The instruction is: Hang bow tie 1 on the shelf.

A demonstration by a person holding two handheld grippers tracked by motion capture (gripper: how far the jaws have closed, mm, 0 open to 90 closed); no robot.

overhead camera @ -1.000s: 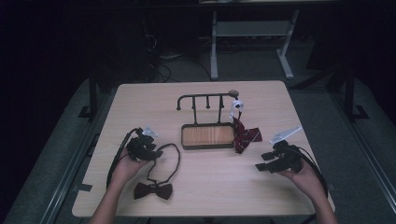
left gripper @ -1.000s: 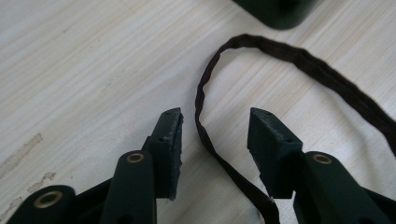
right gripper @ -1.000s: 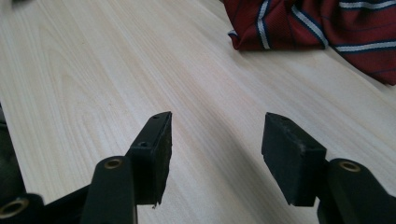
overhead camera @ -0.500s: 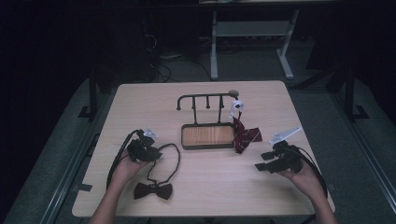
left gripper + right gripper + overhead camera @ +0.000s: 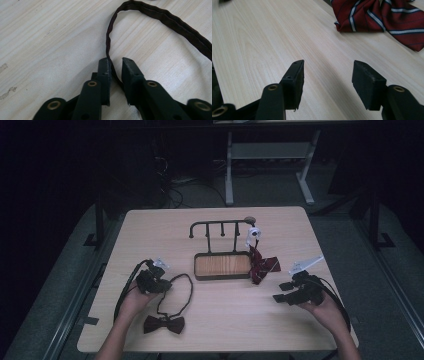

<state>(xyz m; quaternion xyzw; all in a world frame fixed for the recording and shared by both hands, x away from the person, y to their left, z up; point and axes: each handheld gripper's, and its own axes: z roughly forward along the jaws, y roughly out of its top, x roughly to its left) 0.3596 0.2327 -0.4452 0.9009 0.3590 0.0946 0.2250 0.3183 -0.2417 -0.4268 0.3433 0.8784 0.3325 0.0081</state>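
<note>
A dark bow tie (image 5: 164,324) lies near the table's front edge, and its thin strap (image 5: 182,290) loops away from it. My left gripper (image 5: 162,282) sits at the loop's left side. In the left gripper view the strap (image 5: 160,16) runs down between the jaws of the left gripper (image 5: 115,61), which stand narrowly apart and do not clamp it. My right gripper (image 5: 281,291) is wide open over bare wood at the right. In the right gripper view a red striped tie (image 5: 372,17) lies ahead of the right gripper (image 5: 328,67).
A dark rack with hooks (image 5: 220,223) rises from a wooden tray base (image 5: 222,265) at the table's centre. The red striped tie (image 5: 261,265) hangs from a white clip (image 5: 253,233) at the rack's right end and spills onto the table. A desk frame stands beyond the table.
The left hand has edged slightly toward the near side, by the strap loop. The right hand and both ties have stayed where they were.
</note>
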